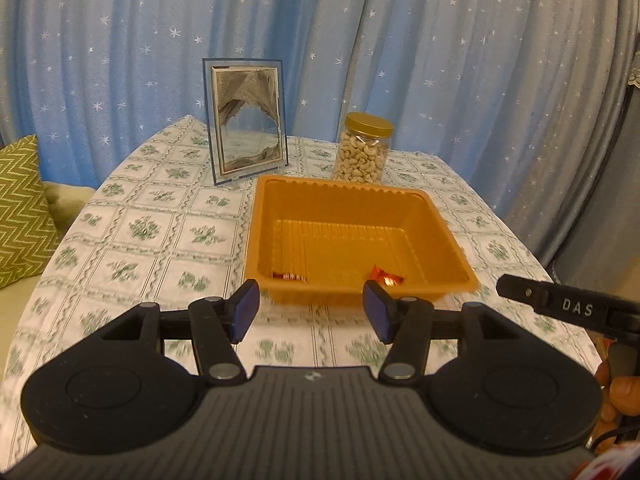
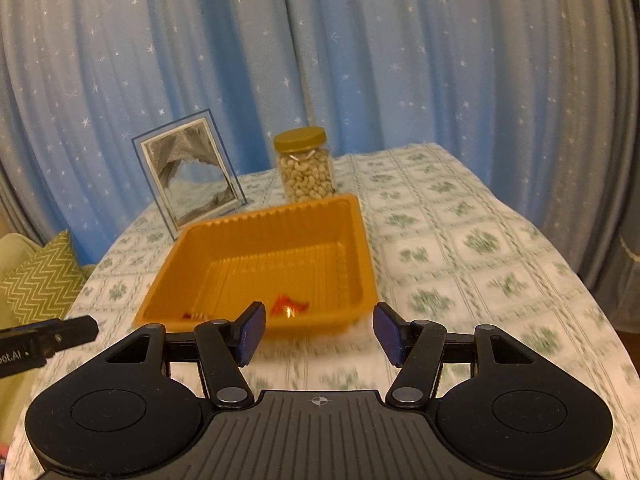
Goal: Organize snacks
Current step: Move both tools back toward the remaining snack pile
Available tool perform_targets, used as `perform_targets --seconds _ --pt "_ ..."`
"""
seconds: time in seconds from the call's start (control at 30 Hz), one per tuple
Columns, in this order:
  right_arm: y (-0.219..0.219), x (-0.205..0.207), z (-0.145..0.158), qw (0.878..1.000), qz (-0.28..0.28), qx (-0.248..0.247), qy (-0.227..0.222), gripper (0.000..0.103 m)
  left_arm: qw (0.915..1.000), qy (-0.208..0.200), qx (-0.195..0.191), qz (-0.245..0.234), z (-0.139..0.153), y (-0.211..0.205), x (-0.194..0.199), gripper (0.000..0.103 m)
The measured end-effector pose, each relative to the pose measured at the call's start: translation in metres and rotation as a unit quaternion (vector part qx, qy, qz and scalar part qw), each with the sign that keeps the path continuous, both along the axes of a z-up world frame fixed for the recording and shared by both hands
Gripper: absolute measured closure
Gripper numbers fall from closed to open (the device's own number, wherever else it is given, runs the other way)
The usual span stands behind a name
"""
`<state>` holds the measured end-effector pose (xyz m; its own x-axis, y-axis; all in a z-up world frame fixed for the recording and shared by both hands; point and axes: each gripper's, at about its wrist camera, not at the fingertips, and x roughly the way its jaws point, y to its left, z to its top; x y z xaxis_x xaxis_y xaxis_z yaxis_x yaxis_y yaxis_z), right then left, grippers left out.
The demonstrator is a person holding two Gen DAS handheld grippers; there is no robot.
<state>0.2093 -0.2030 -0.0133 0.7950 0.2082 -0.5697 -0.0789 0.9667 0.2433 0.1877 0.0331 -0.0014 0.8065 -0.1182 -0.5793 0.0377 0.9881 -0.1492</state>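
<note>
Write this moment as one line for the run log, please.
left tongs: open, empty | right tongs: open, empty | orange tray: holds two wrapped snacks | cashew jar: upright behind tray, lid on

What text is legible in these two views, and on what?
"DAS": white letters on the right gripper's black body, seen at the right edge of the left wrist view.
"oot.AI": cut off by the picture's edge, on the left gripper's body in the right wrist view.
Candy wrappers in the orange tray: print too small to read.
Cashew jar: no label visible.
</note>
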Motion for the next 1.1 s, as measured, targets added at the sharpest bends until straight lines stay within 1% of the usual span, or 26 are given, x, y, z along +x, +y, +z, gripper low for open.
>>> perform_targets --seconds 0.17,0.27,0.4,0.6,0.8,1.1 --pt "-0.008 -0.041 0.006 1.0 -0.008 0.002 0.005 0.043 1.0 0.002 -0.001 -0.005 0.005 -0.004 -0.037 0.049" --pt "-0.013 -0.065 0.01 1.0 -0.013 -0.001 0.006 0.043 0.9999 0.005 0.009 -0.005 0.005 -0.007 -0.056 0.048" --pt "-0.018 -0.087 0.013 1.0 -0.018 -0.003 0.008 0.043 0.9998 0.018 0.005 0.0 -0.001 -0.006 -0.078 0.047" --pt "-0.017 -0.113 0.011 1.0 -0.014 -0.005 0.013 0.043 0.9991 0.04 0.012 0.002 -0.014 -0.002 -0.103 0.044" --pt "-0.012 -0.123 0.001 1.0 -0.004 -0.01 0.025 0.043 0.998 0.06 0.021 -0.002 -0.03 0.002 -0.113 0.044" --pt "-0.01 -0.119 -0.013 0.999 -0.003 -0.015 0.034 0.043 0.9968 0.079 0.008 0.008 -0.048 0.011 -0.1 0.044"
